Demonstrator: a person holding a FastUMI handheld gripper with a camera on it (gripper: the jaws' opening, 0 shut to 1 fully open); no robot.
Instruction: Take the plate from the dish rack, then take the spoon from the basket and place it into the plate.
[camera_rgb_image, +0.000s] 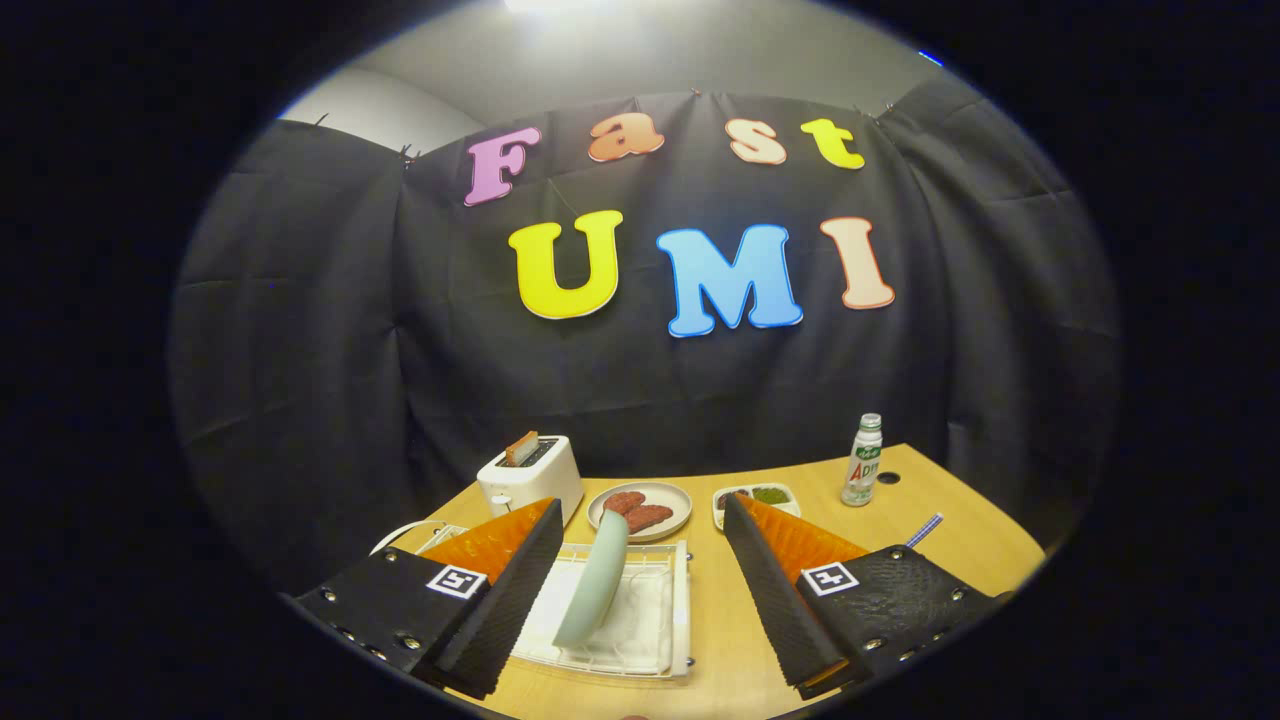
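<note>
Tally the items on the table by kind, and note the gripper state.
Plates: 2 (pale green plate upright in dish rack; plate of food)
Toaster: 1
Food tray: 1
Bottle: 1
Total: 6
Gripper open, straddling the rack.

Square black-and-white marker tag (456, 581) on each finger of the gripper (642, 505), its fingers spread wide either side of the plate (595, 580) standing in the dish rack (670, 640), green-and-white label on the small bottle (863, 460) beyond, print too small to make out
</note>
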